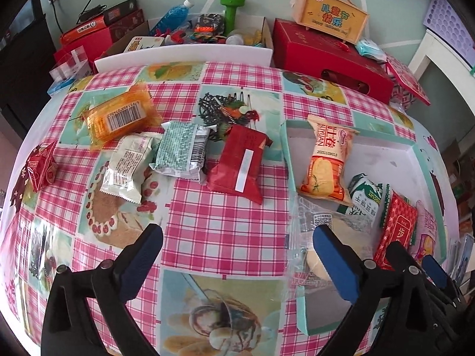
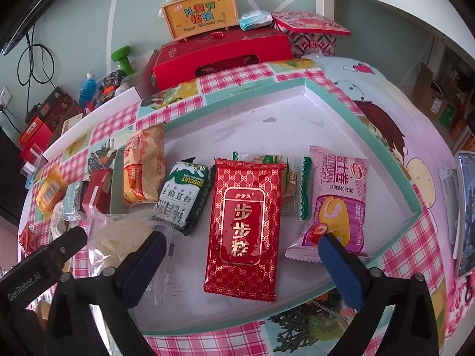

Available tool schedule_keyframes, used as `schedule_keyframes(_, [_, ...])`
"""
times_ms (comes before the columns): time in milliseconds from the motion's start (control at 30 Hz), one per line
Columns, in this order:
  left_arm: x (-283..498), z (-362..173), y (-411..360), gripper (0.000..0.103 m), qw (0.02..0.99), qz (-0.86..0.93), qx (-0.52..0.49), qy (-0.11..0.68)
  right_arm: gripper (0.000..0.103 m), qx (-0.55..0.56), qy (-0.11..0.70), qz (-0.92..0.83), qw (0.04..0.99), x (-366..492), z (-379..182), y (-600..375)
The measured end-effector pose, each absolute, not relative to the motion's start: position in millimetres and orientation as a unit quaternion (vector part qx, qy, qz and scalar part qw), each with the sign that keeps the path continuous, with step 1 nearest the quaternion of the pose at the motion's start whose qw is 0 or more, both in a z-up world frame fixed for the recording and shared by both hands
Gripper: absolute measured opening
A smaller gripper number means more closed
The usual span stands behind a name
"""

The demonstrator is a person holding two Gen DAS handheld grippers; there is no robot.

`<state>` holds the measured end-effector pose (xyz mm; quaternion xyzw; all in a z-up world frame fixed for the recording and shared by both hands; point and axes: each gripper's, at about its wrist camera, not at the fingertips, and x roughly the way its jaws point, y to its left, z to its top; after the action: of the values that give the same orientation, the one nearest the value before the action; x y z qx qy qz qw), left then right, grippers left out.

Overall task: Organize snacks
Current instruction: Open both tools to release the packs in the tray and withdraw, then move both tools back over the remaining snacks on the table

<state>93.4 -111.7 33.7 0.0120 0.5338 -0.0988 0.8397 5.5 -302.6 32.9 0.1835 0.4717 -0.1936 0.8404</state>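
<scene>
My left gripper (image 1: pixel 237 237) stands open over the checked tablecloth with nothing between its fingers. Beyond it lie loose snacks: an orange packet (image 1: pixel 121 115), a white packet (image 1: pixel 127 172), a teal packet (image 1: pixel 181 151), a red packet (image 1: pixel 240 163) and a small red box (image 1: pixel 41 166). The teal-rimmed white tray (image 2: pixel 326 95) holds an orange roll packet (image 2: pixel 142 172), a green biscuit packet (image 2: pixel 184 195), a pink roll packet (image 2: pixel 341 195), a clear-wrapped pale cake (image 2: pixel 124 234) and a large red cake packet (image 2: pixel 243 225). My right gripper (image 2: pixel 240 240) is open above that red packet, pads apart from it.
Behind the table stand a red gift box (image 1: pixel 332 56), a yellow carry case (image 1: pixel 332 14) and a cardboard box of toys (image 1: pixel 207 29). A phone (image 2: pixel 466 213) lies on the table right of the tray. One finger (image 2: pixel 68 243) of the left gripper shows beside the tray.
</scene>
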Motion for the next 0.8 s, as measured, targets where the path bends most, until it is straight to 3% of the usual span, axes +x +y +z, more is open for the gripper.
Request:
schedule_keyframes(433, [92,21,-95,0.101,0.819,-0.083,0.015,0.567,0.103,0.179,0.466,-0.194,0.844,2,41,-293])
schedule_keyframes(800, [68,34,-42,0.101,0.826,-0.07,-0.002,0.559,0.103,0.129,0.468,-0.144,0.862,-2,52,-227])
